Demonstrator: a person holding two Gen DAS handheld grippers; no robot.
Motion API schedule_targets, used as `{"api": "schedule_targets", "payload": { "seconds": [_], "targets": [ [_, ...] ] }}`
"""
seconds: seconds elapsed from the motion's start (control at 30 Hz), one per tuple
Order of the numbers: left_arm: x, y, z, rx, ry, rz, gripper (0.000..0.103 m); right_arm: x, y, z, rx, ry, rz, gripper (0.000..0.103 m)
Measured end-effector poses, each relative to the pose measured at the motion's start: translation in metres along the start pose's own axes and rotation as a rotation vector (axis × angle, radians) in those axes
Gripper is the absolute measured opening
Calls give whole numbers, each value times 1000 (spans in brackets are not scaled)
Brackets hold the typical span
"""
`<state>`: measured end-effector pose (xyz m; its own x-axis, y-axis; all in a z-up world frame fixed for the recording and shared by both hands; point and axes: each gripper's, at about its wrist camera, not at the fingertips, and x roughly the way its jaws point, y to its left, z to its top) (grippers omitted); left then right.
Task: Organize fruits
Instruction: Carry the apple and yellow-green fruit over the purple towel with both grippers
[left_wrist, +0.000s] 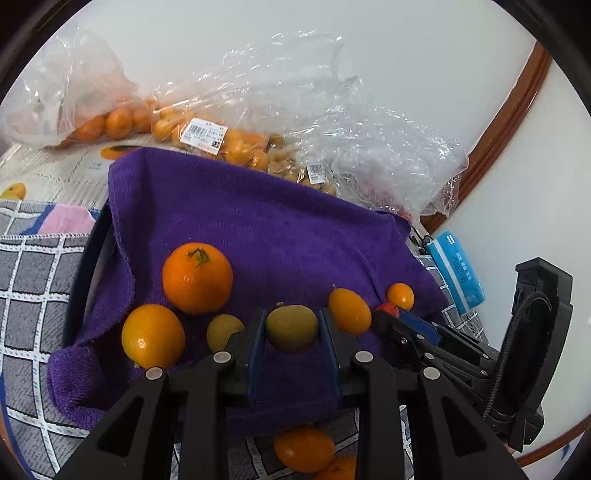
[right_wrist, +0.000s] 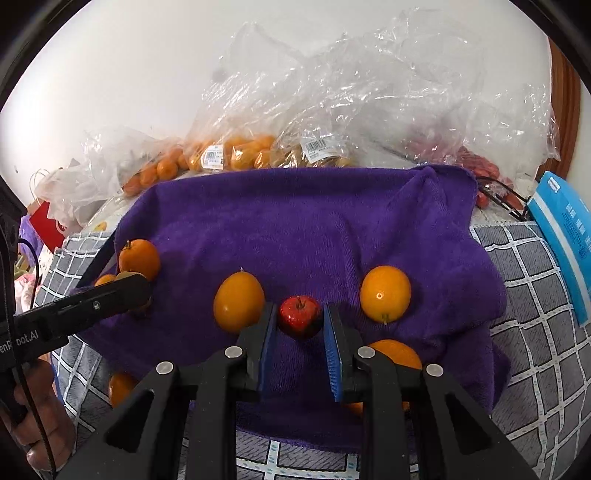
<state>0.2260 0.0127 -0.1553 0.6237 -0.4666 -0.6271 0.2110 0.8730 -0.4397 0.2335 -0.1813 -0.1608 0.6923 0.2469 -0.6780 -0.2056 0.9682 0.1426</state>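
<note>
A purple towel (left_wrist: 258, 229) (right_wrist: 314, 221) covers a tray and carries loose fruit. In the left wrist view my left gripper (left_wrist: 292, 323) is shut on a yellow-green fruit (left_wrist: 291, 326). Around it lie a large orange (left_wrist: 197, 277), a yellow-orange fruit (left_wrist: 152, 335), a small yellow fruit (left_wrist: 221, 330) and two kumquats (left_wrist: 349, 310) (left_wrist: 400, 295). In the right wrist view my right gripper (right_wrist: 300, 317) has its jaws around a small red apple (right_wrist: 299, 314), the pads close to both sides; contact is not clear. Orange fruits lie to its left (right_wrist: 239, 301) and right (right_wrist: 385, 293).
Clear plastic bags of oranges (left_wrist: 118, 122) (right_wrist: 236, 151) and other fruit (left_wrist: 369, 158) lie behind the towel. A blue packet (left_wrist: 456, 271) (right_wrist: 565, 236) is at the right. More oranges (left_wrist: 304, 448) (right_wrist: 397, 352) sit near the front on the grey checked cloth (left_wrist: 33, 295).
</note>
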Motion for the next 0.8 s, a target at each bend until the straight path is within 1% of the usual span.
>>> {"api": "schedule_targets", "payload": {
  "seconds": [0.1,0.57,0.8],
  "targets": [
    [1,0,0,5,-1,4,27,-1,0,-1,-1,1,9,25],
    [7,-5,0,29,9,36,27,-1,4,-1,-20,-1,-8,25],
    [7,-5,0,30,10,33,27,0,4,-1,-23,1,-4,25]
  ]
}}
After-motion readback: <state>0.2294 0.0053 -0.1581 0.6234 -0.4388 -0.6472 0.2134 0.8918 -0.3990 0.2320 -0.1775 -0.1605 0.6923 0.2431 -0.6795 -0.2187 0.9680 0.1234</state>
